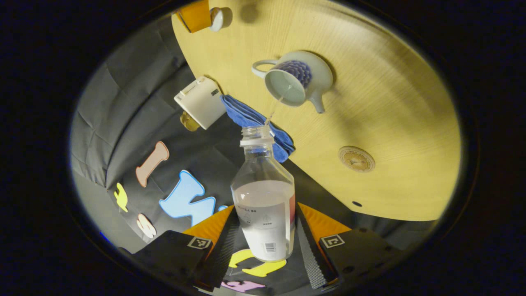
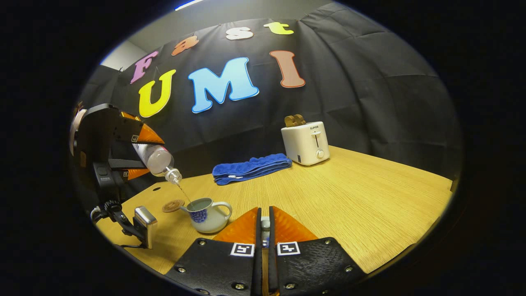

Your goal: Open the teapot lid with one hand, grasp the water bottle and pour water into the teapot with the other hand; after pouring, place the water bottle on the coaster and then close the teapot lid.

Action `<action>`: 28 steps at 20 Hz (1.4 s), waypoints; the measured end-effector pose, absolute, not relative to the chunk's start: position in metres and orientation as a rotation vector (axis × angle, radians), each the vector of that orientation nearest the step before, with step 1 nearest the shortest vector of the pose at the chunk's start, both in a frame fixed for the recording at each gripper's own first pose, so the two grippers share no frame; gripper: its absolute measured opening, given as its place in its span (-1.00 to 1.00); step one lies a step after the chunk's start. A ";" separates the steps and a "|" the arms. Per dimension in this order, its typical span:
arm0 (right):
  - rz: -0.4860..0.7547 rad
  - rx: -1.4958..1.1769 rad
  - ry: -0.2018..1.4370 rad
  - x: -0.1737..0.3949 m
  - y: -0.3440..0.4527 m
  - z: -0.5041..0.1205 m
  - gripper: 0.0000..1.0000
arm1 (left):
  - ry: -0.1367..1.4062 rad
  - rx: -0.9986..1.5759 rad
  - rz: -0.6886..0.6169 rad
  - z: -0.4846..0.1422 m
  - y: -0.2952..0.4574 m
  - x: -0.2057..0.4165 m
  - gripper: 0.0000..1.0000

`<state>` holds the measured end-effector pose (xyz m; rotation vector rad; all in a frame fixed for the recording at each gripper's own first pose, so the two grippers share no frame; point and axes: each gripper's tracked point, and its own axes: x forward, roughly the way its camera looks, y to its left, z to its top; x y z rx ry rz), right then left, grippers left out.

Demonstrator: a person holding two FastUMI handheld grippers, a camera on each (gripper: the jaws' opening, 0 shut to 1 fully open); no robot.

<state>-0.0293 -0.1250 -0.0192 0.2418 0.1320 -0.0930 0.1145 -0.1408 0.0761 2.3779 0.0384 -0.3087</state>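
In the left gripper view, the left tool (image 1: 263,230) is spread to the width of the water bottle (image 1: 265,205), with a finger pressed against each side of its lower body. The bottle is uncapped and tilted, its open mouth aimed toward the teapot (image 1: 294,82), and water still fills roughly its lower half. A thin stream of water runs from the mouth into the teapot's open top. The teapot stands on the wooden surface (image 1: 390,102) with its lid off; some water shows inside. The round coaster (image 1: 356,158) lies bare on the surface, near the teapot but apart from it. A blue towel (image 1: 254,119) lies folded beyond the bottle's mouth, and a white toaster (image 1: 200,102) stands just beside the towel.

In the right gripper view, the left tool (image 2: 137,154) hangs at the left, above the surface, holding the bottle (image 2: 158,160) slanted down over the teapot (image 2: 205,213), with the coaster (image 2: 173,205) just behind the teapot. The right tool (image 2: 265,230) sits nearly pressed together, its fingers closed on a small pale thing, apparently the teapot lid (image 2: 265,224), held well clear of the teapot. Farther right lie the towel (image 2: 250,167) and then the toaster (image 2: 305,142).
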 end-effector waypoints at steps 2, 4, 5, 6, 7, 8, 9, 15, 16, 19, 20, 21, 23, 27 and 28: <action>-0.090 0.243 0.132 -0.030 -0.125 -0.019 -0.88 | 0.050 2.398 -0.311 0.076 -0.141 0.113 0.73; -0.086 0.239 0.129 -0.030 -0.123 -0.019 -0.88 | 0.067 2.411 -0.312 0.075 -0.139 0.113 0.73; -0.084 0.238 0.129 -0.030 -0.123 -0.019 -0.88 | 0.074 2.417 -0.313 0.073 -0.139 0.115 0.73; -0.081 0.236 0.128 -0.030 -0.122 -0.019 -0.88 | 0.074 2.422 -0.312 0.072 -0.139 0.116 0.73; -0.080 0.234 0.128 -0.030 -0.122 -0.019 -0.88 | 0.075 2.423 -0.316 0.071 -0.140 0.117 0.73; -0.079 0.234 0.128 -0.030 -0.122 -0.019 -0.88 | 0.074 2.424 -0.318 0.070 -0.140 0.117 0.73; -0.077 0.234 0.127 -0.031 -0.122 -0.019 -0.88 | 0.072 2.425 -0.320 0.070 -0.142 0.117 0.73; -0.069 0.226 0.128 -0.030 -0.120 -0.019 -0.88 | 0.044 2.360 -0.331 0.071 -0.147 0.115 0.73; -0.067 0.225 0.127 -0.030 -0.120 -0.018 -0.88 | 0.043 2.316 -0.327 0.070 -0.145 0.115 0.73; -0.063 0.221 0.131 -0.029 -0.118 -0.019 -0.88 | 0.009 2.175 -0.328 0.070 -0.145 0.113 0.73; -0.063 0.216 0.134 -0.029 -0.118 -0.020 -0.88 | -0.003 2.119 -0.334 0.068 -0.146 0.111 0.75; -0.064 0.211 0.134 -0.029 -0.117 -0.020 -0.88 | -0.007 2.061 -0.338 0.066 -0.146 0.111 0.73; -0.066 0.201 0.136 -0.029 -0.117 -0.020 -0.88 | 0.006 1.937 -0.349 0.059 -0.143 0.111 0.75; -0.069 0.188 0.147 -0.030 -0.116 -0.022 -0.88 | 0.041 1.701 -0.342 0.042 -0.127 0.116 0.75; -0.069 0.183 0.150 -0.029 -0.116 -0.022 -0.89 | 0.046 1.639 -0.337 0.039 -0.121 0.118 0.75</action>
